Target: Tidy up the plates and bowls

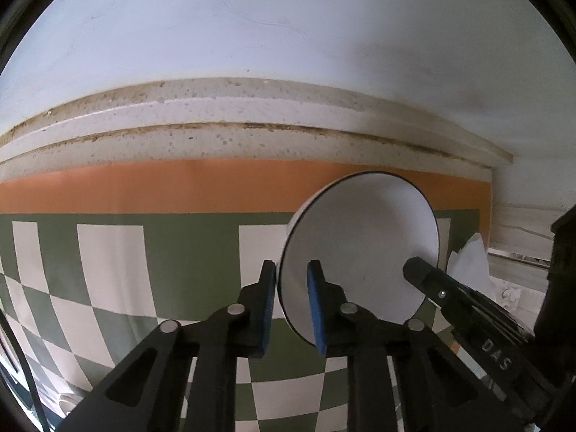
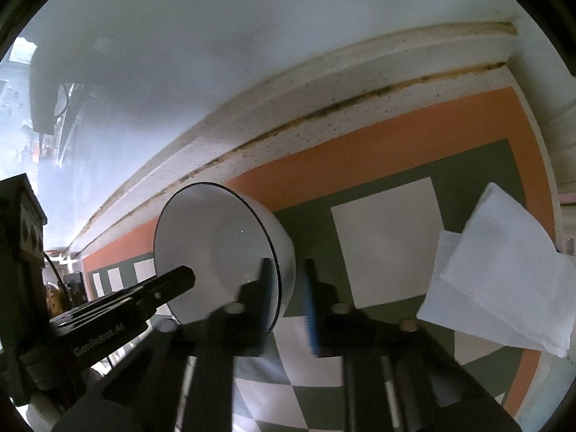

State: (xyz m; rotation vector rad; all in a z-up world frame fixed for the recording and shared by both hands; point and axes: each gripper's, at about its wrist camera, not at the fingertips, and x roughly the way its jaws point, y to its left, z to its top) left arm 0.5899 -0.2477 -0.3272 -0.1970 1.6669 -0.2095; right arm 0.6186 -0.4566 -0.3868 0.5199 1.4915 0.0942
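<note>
Seen from both wrists: a smooth, glossy white bowl, round, deep-walled, edged with a thin dark line along the rim. Tipped up on its side, opening turned towards the cameras, hollow inside plain and unmarked. Clamped at opposite sides of the rim by two tools. On the left edge, the left hand-held gripper, black angular plastic with round metal pins at the joints, closed tight on the thin bowl wall, with blue foam-like pads pressed to either face. On the right edge, the right hand-held gripper, same build, likewise squeezed together on the wall, one finger inside the bowl and one outside. Cannot tell whether the bowl's lower edge touches anything beneath. Below, a flat surface covered in a matte print of sage-green and cream squares, framed by a broad orange band. Just right of the bowl, a crumpled white paper napkin, thin, creased, with sharp folded corners, lying over the green and orange border. Behind the orange band, a stepped pale ledge, rough and speckled, with brown grime along its grooves. Above that, a plain white wall, matte, marked by a few faint hairline cracks.
</note>
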